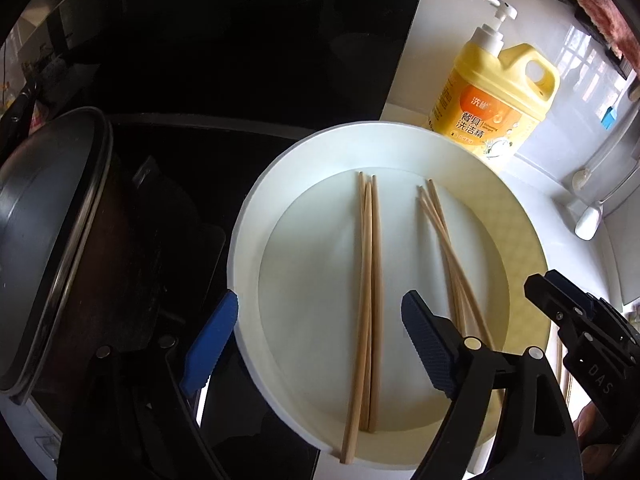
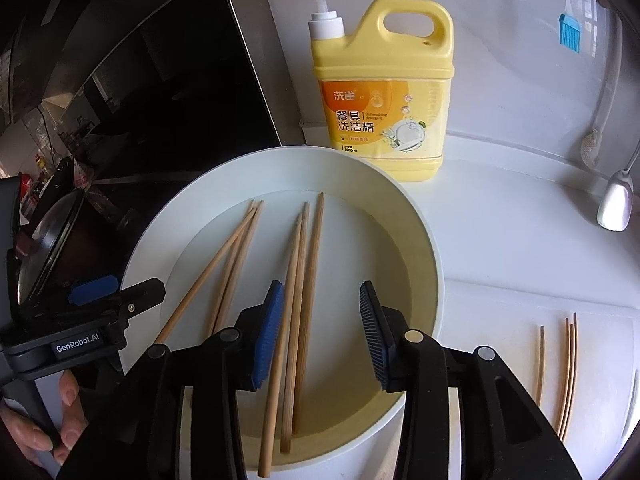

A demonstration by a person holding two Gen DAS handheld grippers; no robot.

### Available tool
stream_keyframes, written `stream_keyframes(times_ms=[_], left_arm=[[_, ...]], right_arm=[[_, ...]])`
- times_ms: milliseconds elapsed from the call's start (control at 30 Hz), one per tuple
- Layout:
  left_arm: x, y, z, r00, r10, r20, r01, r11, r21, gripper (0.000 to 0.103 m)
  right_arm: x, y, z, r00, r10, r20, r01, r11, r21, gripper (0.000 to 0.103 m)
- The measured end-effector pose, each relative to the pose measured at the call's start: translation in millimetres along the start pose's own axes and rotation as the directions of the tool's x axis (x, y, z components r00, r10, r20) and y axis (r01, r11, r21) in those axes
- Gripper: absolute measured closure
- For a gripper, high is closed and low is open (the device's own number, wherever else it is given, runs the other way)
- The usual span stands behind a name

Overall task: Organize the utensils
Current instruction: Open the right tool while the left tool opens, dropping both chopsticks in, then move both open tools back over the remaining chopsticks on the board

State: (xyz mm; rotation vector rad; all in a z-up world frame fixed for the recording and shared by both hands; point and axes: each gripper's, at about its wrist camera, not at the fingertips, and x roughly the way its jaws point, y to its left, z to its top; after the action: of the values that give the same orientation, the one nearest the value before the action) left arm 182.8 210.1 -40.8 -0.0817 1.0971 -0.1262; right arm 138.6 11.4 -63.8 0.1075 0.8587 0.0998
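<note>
A round white basin [image 1: 256, 216] [image 2: 436, 280] holds two bunches of wooden chopsticks. In the left wrist view one bunch [image 1: 370, 280] lies between my open left gripper's [image 1: 316, 344] jaws and the other bunch [image 1: 444, 236] lies to its right. In the right wrist view my right gripper [image 2: 320, 332] is open and empty above the basin, over the right bunch [image 2: 304, 280]; the other bunch [image 2: 232, 256] lies to the left. Three more chopsticks [image 2: 568, 372] lie on the white counter at the right. The left gripper's fingers [image 2: 94, 290] show at the basin's left rim.
A yellow dish-soap pump bottle [image 1: 492, 100] [image 2: 384, 92] stands behind the basin. A dark pan with a lid [image 1: 48, 216] sits on the black stovetop at the left. A spoon [image 2: 616, 204] and a blue brush [image 2: 570, 30] hang at the right.
</note>
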Motion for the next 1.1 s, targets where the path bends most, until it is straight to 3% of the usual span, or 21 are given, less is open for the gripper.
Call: stream_keyframes(times_ms=[267, 700, 1100], left_arm=[[-6.2, -7.5, -4.5, 1.000, -0.006, 0.007, 0.006, 1.000, 0.028, 0.021], [-24.3, -25.3, -14.4, 0.998, -0.061, 0.025, 0.058, 0.992, 0.111, 0.018], [-34.2, -72.1, -31.7, 0.994, -0.109, 0.033, 0.100, 0.973, 0.206, 0.013]], right_arm=[[-16.3, -0.2, -6.0, 1.000, -0.009, 0.012, 0.009, 1.000, 0.005, 0.057], [-45.9, -10.4, -18.1, 0.997, -0.064, 0.047, 0.061, 0.996, 0.058, 0.056], [-74.4, -40.0, -56.0, 0.990, -0.130, 0.046, 0.122, 0.982, 0.141, 0.052]])
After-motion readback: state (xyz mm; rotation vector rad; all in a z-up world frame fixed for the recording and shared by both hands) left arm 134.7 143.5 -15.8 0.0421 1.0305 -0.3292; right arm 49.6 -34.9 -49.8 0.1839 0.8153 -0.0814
